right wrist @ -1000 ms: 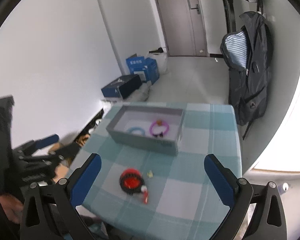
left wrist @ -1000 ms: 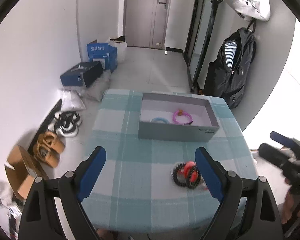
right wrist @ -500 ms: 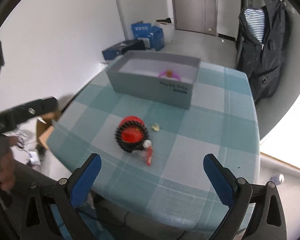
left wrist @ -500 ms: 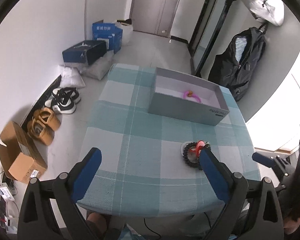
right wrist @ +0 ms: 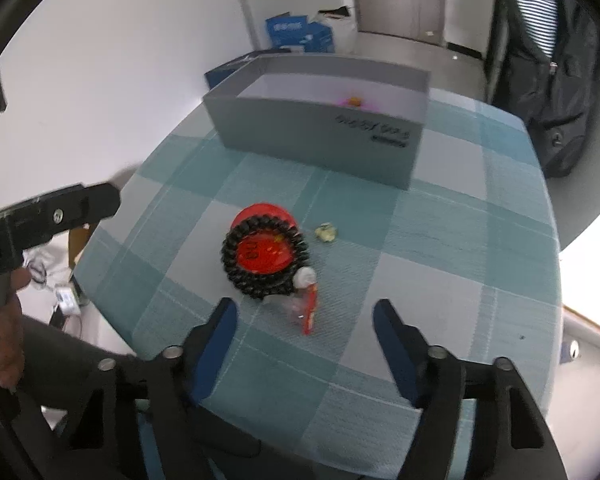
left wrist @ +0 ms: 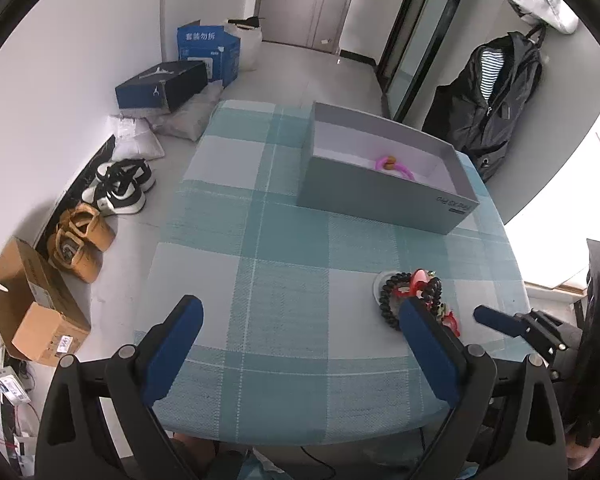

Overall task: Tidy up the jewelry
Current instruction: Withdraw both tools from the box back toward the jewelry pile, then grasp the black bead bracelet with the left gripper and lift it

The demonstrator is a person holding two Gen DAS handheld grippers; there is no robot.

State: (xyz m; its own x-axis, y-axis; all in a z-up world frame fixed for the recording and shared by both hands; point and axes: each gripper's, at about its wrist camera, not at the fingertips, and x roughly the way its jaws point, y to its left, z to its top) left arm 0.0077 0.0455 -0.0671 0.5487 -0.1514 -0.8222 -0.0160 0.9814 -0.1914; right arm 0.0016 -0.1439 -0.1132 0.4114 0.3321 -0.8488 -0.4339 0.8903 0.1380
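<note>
A black bead bracelet (right wrist: pixel 236 264) lies around a red disc (right wrist: pixel 262 254) on the teal checked tablecloth (right wrist: pixel 440 240); a red and clear trinket (right wrist: pixel 309 312) lies just in front of it. My right gripper (right wrist: pixel 306 322) hangs low over that trinket with its jaws closing; the pads are not touching it. A small yellow piece (right wrist: pixel 326 232) lies beside the disc. The grey box (left wrist: pixel 380 192) at the back holds a pink ring (left wrist: pixel 392 166). My left gripper (left wrist: pixel 300 328) is open over bare cloth, with the bracelet (left wrist: pixel 388 300) by its right finger.
The table's near edge runs just under both grippers. Shoes (left wrist: pixel 118 184), cardboard boxes (left wrist: pixel 32 300) and blue boxes (left wrist: pixel 206 52) lie on the floor to the left. A dark backpack (left wrist: pixel 496 96) hangs at the right wall. A hand (right wrist: pixel 4 320) holds the left gripper (right wrist: pixel 60 212).
Both grippers have sunk toward the table and the bracelet pile looks nearer. The right jaws have narrowed. The box's near wall now hides the blue ring.
</note>
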